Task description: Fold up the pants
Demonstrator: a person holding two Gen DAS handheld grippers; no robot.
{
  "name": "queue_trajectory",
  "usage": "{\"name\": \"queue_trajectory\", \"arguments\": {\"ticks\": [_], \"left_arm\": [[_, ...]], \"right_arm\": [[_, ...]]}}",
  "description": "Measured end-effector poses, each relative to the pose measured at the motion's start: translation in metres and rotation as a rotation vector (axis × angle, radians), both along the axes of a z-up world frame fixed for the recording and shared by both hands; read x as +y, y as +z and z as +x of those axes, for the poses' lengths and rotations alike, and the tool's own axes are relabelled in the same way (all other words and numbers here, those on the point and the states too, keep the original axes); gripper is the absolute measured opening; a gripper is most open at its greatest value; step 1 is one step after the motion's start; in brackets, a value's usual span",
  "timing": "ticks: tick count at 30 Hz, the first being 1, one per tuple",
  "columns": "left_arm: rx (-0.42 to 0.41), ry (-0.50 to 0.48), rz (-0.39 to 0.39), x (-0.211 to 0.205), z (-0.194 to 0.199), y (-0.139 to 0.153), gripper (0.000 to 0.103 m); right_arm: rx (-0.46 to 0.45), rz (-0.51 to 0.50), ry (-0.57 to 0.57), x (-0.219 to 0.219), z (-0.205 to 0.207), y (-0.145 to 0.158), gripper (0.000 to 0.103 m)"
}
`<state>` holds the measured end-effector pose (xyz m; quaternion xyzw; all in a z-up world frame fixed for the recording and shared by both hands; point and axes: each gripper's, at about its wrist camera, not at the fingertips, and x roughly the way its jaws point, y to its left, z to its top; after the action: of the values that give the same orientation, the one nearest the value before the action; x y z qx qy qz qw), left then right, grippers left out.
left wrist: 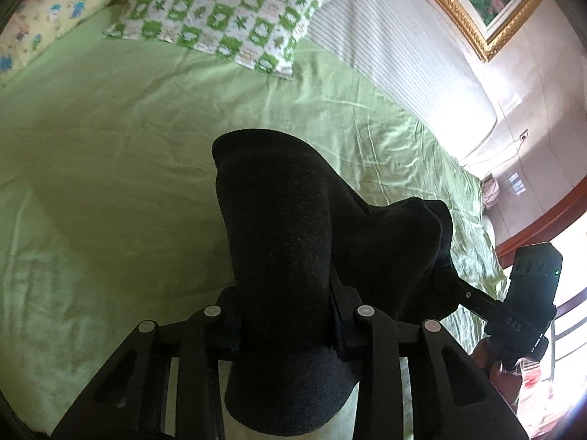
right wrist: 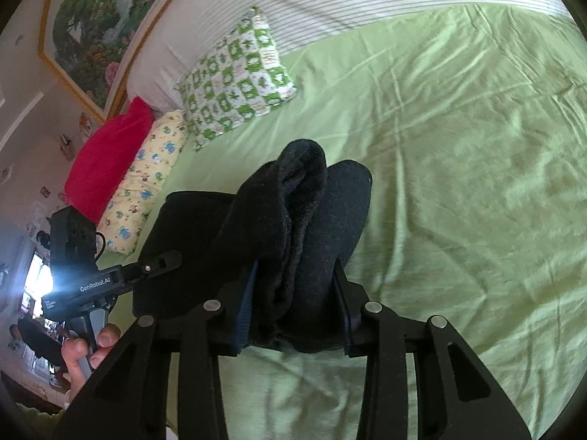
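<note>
Above green bedsheet (left wrist: 110,154), both grippers (left wrist: 286,315) (right wrist: 293,308) clamp pants (left wrist: 279,220).

pants (right wrist: 315,227): matt, fuzzy dark cloth | sheet (left wrist: 110,154): smooth green cloth, slight sheen | frame (left wrist: 451,11): glossy gilt

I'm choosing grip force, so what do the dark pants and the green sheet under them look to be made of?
The pants look like a thick, matte, fleecy knit: fuzzy nap, soft rounded folds, probably fleece or brushed cotton. The green sheet looks like a thin, smooth woven fabric with a slight sheen and fine sharp creases; the fibre cannot be told.
</note>
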<state>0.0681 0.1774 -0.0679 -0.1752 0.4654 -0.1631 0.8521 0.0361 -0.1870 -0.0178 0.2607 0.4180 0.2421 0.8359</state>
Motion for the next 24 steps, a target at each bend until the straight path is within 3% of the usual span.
{"name": "queue_trajectory", "arguments": {"ticks": [8,24], "left_arm": [[-0.052,0.073,0.028,0.042,-0.017,0.027,0.034],[-0.052,0.175,0.08,0.104,-0.004,0.026,0.034]], "right_arm": [[-0.039,0.038,0.071,0.036,0.008,0.019,0.039],[-0.036,0.037,0.167,0.111,0.052,0.024,0.039]]}}
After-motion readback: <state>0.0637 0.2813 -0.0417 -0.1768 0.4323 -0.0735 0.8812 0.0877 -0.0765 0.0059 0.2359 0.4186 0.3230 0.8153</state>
